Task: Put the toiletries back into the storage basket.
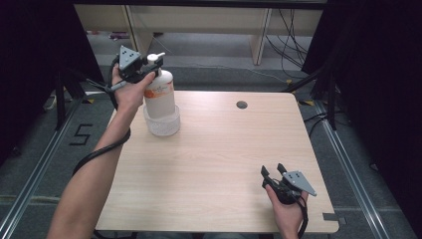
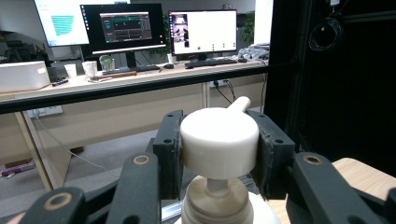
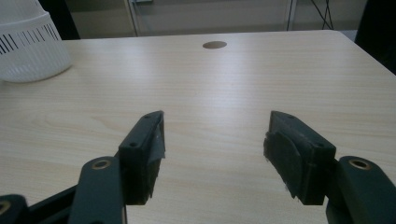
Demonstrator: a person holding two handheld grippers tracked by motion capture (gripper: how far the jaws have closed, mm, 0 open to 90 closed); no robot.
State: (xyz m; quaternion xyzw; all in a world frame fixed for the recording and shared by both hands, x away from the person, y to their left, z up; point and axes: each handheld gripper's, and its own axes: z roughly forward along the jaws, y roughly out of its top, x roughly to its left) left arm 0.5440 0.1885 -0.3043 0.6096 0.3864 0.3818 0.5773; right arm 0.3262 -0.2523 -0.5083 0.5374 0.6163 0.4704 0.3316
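Left gripper (image 1: 149, 67): held up at the far left corner of the table, its jaws clamped on the pump head (image 2: 219, 140) of the bottle, one pad on each side of the white cap.
Pump bottle (image 1: 159, 94): white, with an orange label, upright; its lower part sits inside the basket.
Basket (image 1: 162, 124): small, round, white and slotted, standing on the table near the far left corner; whether the bottle's base rests on the basket's bottom is hard to tell from above.
Right gripper (image 1: 272, 171): at the near right of the table, well apart from the bottle, jaws spread wide with only bare wood between them.
Table (image 1: 224, 164): pale wood, with a round cable hole (image 1: 242, 104) near the far edge.
Background: a desk with monitors (image 2: 126, 28) beyond the bottle in the left gripper view.
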